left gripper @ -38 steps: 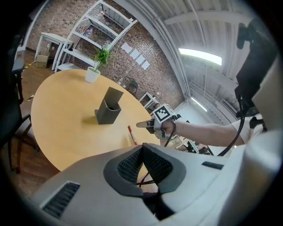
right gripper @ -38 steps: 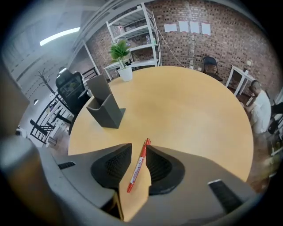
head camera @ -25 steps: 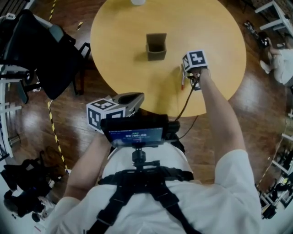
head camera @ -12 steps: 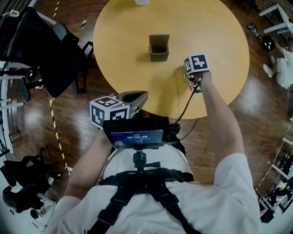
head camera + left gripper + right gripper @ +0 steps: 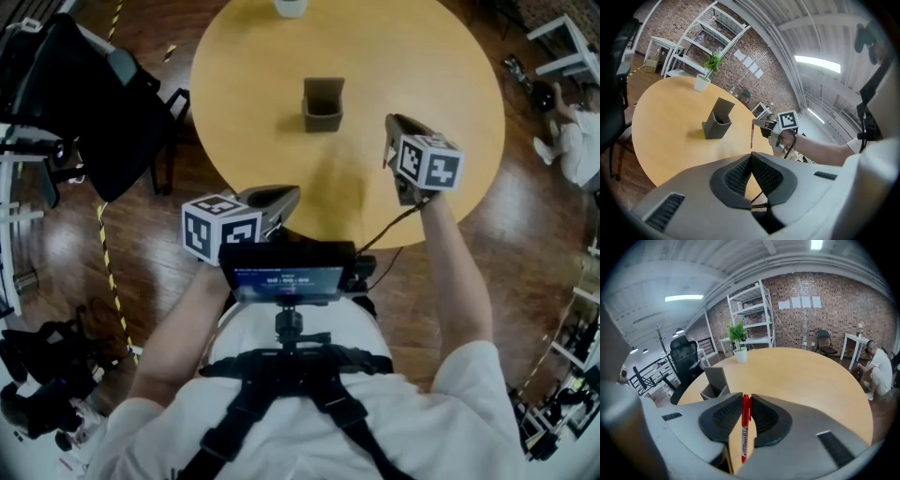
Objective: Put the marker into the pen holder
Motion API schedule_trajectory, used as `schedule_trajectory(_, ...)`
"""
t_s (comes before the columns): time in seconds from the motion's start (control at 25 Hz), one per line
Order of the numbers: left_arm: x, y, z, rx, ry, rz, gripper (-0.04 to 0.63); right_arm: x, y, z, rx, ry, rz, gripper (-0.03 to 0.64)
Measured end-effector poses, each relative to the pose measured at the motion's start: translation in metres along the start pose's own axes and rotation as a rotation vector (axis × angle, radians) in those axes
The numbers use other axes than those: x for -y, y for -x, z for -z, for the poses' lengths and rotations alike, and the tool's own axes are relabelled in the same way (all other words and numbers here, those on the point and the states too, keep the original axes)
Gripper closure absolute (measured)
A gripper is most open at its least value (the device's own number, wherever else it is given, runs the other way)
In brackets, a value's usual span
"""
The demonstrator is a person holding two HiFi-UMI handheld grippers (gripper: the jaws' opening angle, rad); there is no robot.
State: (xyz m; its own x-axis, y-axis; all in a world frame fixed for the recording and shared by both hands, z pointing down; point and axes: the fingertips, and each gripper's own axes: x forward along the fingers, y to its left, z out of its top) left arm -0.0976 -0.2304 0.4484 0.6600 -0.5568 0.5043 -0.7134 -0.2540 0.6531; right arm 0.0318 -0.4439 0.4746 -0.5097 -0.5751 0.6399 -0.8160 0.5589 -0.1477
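Closest to the body, a flat dark screen (image 5: pixel 286 279) sat on a black chest harness, and just beside it the left gripper (image 5: pixel 279 198) was held low at the near edge of the table (image 5: pixel 253 75). Its smooth grey shells curved in to two black ribbed pads that met tip to tip with nothing between them. Farther out and to the right, the right gripper (image 5: pixel 745 397) was raised above the tabletop. Its matching ribbed pads were clamped on the marker (image 5: pixel 744 427), a slim red stick with a pale printed label. In the left gripper view the marker (image 5: pixel 752 134) hung roughly upright under those jaws, clear of the wood and well apart from the pen holder (image 5: pixel 322 105). The pen holder was a dark grey, matte, square-walled cup with a slanted open top, standing alone near the middle of the round table, whose top was smooth pale wood. At the far rim stood a leafy green plant (image 5: pixel 737 332) in a white pot (image 5: pixel 740 355). Around the table lay a glossy dark plank floor (image 5: pixel 159 272), with a black padded chair (image 5: pixel 84 103) to the left. Beyond stood white open-frame shelves (image 5: pixel 754 315) against a rough red brick wall (image 5: pixel 834 310). A person (image 5: pixel 880 366) in white sat low at the far right.
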Motion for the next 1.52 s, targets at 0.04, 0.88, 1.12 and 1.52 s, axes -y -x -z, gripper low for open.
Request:
schedule_trajectory(0.04,0.0,0.0,0.0,-0.001,0.001,0.001,0.599,-0.005,0.002,-0.01,0.041,-0.003,-0.005,0.548)
schedule_trajectory(0.88,-0.029,0.023,0.008,0.027,0.085,-0.058,0.599,-0.117,-0.055,-0.094,0.315,0.029,-0.085,0.548)
schedule_trajectory(1.12,-0.029,0.024,0.009,0.02,0.084,-0.043,0.598,-0.111,-0.053,-0.056,0.253,0.015,-0.035,0.548)
schedule_trajectory(1.52,-0.026,0.019,0.014,-0.013,0.061,0.0,0.599,-0.109,-0.068,-0.024,0.125,0.075,0.003,0.546)
